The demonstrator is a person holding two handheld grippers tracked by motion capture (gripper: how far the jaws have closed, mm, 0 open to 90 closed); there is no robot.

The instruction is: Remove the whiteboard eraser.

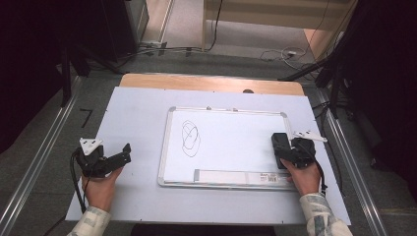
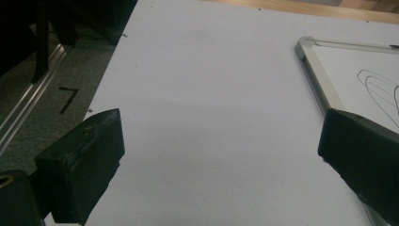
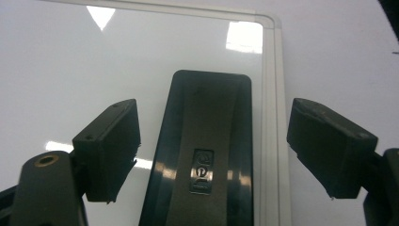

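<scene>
At the centre of the high view lies one whiteboard (image 1: 226, 147) with a silver frame, flat on a pale sheet that covers the table (image 1: 137, 113); a strip of bare wood shows along the sheet's upper edge. On the board's left half is one black scribble (image 1: 190, 138) of overlapping loops, and along its lower edge runs a pale label strip (image 1: 241, 176). Toward the right of the board, close to its right frame, rests a single black eraser (image 1: 281, 147), lengthwise up the frame.

Lower right in that view, the right gripper (image 1: 285, 155) sits over the eraser's near end, held by the person's right hand (image 1: 306, 176). In the right gripper view the eraser (image 3: 207, 150) fills the lower centre, a small silver emblem on its back, and the two black jaws stand wide to either side of it, a clear gap at each flank; neither pad touches it. The board's right frame (image 3: 273, 117) runs up just right of the eraser.

At the left of the high view, the left gripper (image 1: 123, 156) lies well apart from the board, held by the left hand (image 1: 101, 189). Its jaws are spread wide over the bare sheet and grip nothing; the left gripper view shows the board's corner (image 2: 306, 47) and part of the scribble (image 2: 381, 89) at upper right.

Nothing lies between either gripper and the board. Cables and dark stands surround the table on the floor.
</scene>
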